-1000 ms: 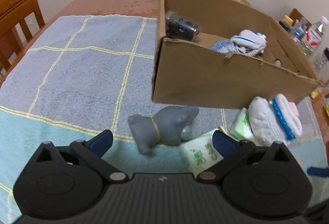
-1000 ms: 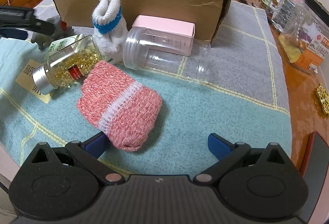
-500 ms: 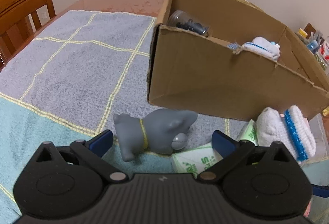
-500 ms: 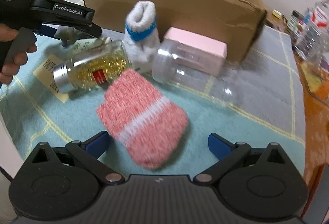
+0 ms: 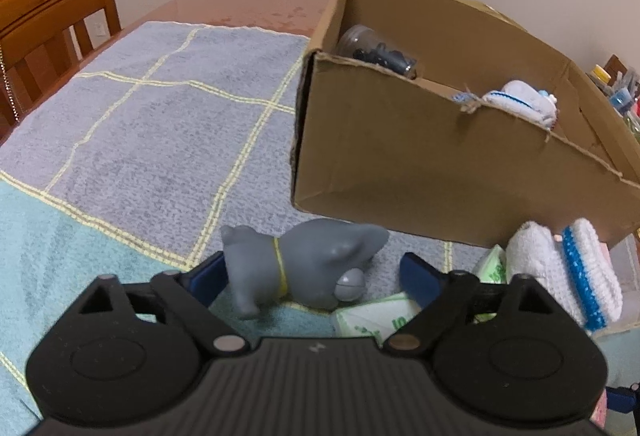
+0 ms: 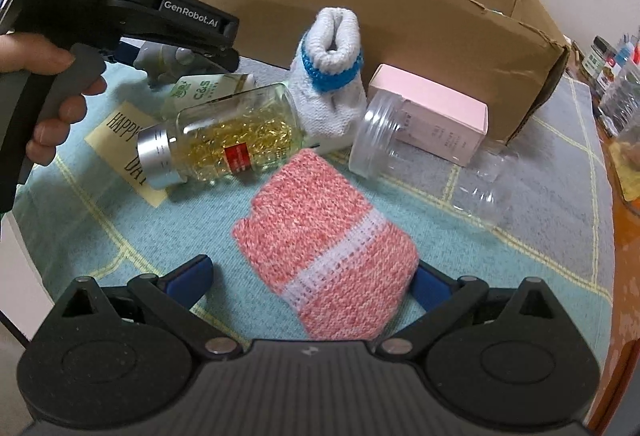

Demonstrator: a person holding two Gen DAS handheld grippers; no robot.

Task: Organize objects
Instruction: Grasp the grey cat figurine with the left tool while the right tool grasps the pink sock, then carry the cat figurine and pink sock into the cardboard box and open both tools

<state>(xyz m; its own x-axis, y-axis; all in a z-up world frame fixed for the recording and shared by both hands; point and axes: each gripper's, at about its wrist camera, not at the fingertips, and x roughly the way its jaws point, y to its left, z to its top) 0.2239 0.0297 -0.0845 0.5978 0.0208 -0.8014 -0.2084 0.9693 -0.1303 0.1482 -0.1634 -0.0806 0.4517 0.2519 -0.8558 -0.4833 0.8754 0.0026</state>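
Both claws moved closer: left gripper [image 5: 310, 274] is closing around the grey toy [image 5: 304, 268], right gripper [image 6: 310, 276] open around the pink sock [image 6: 326, 256]; toy could slip sideways

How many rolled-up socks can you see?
3: a pink sock between the right gripper's fingers, a white sock standing outside the box, another inside it. More may be hidden.

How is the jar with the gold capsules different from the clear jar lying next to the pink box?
The capsule jar is filled with golden capsules; the clear jar looks empty. The capsule jar wears a silver cap and a red label, while the clear jar has no lid that I can see and no label. The capsule jar rests partly on a yellow card; the clear jar leans against the pink box. Both lie on their sides on the cloth.
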